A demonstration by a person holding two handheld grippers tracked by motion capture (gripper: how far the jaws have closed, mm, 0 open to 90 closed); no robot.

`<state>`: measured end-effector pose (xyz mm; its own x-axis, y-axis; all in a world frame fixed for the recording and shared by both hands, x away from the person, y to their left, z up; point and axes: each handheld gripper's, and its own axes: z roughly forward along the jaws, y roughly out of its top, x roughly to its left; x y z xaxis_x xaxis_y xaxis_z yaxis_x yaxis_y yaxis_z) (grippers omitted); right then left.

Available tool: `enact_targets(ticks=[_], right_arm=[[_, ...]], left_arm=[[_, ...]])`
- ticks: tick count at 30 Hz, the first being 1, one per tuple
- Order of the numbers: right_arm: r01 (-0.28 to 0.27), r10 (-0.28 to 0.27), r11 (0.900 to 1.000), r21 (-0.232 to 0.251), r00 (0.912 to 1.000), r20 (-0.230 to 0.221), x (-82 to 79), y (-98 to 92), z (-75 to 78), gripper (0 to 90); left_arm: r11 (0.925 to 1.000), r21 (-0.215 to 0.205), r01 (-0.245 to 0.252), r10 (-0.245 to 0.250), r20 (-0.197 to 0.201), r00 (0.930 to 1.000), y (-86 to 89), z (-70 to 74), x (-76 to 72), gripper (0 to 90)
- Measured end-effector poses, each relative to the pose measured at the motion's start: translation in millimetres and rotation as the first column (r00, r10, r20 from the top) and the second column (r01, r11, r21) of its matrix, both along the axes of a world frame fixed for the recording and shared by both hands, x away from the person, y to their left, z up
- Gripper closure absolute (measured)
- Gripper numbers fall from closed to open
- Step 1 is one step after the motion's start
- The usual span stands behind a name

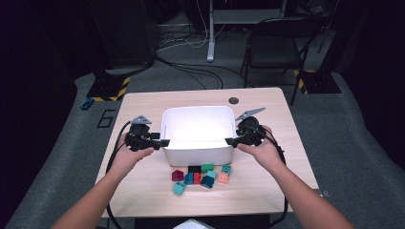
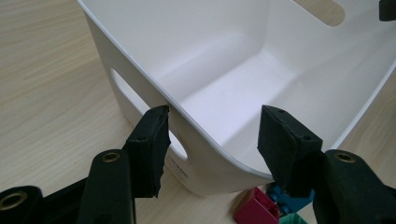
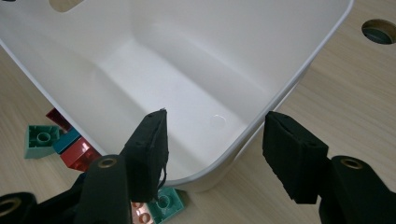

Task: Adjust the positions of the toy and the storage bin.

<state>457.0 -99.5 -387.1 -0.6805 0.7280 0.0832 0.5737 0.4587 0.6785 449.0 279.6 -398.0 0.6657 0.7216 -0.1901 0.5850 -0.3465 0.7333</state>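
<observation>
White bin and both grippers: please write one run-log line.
white bin: empty | left gripper: open, astride rim | right gripper: open, astride rim | blocks: on table

A "6", seemingly, marked on the floor (image 1: 106, 118).

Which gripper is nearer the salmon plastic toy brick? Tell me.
Right. The right gripper sits just above the salmon plastic toy brick, at the white bin's right wall; the left gripper is across the bin.

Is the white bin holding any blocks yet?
No: in the high view the white bin has a bare floor, and the blocks lie on the table beside it.
</observation>
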Motion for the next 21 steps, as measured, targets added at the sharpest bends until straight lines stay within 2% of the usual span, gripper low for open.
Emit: enact_targets(ticks=[7, 10, 14, 20, 21], right_arm=[[0.014, -0.014, 0.999, -0.038, 0.9999, 0.009, 5.1, 5.9, -2.7, 37.6], [0.023, -0.023, 1.000, -0.013, 0.9997, 0.007, 7.8, 3.9, -1.4, 37.4], [0.023, -0.023, 1.000, 0.004, 0.9994, 0.026, 5.5, -0.2, 4.4, 37.2], [-0.005, 0.003, 1.000, 0.022, 0.9978, 0.066, -10.4, -7.8, 15.0, 37.1], [-0.004, 0.002, 1.000, 0.027, 0.9979, 0.064, -14.2, -9.4, 16.1, 37.1]], left_arm=[[0.9997, 0.022, -0.007, 0.006, 0.021, 0.9998, -1.0, -1.3, 3.9, 43.8], [0.9998, 0.021, -0.002, 0.002, 0.021, 0.9998, 0.0, -1.9, 5.4, 43.4], [0.9997, 0.015, -0.017, 0.016, 0.050, 0.9986, 3.6, 1.6, 3.2, 41.2], [0.9999, 0.004, -0.012, 0.012, 0.085, 0.9963, 15.2, 10.2, -7.7, 39.4], [0.9998, 0.014, -0.012, 0.011, 0.090, 0.9959, 18.8, 11.6, -11.2, 39.4]])
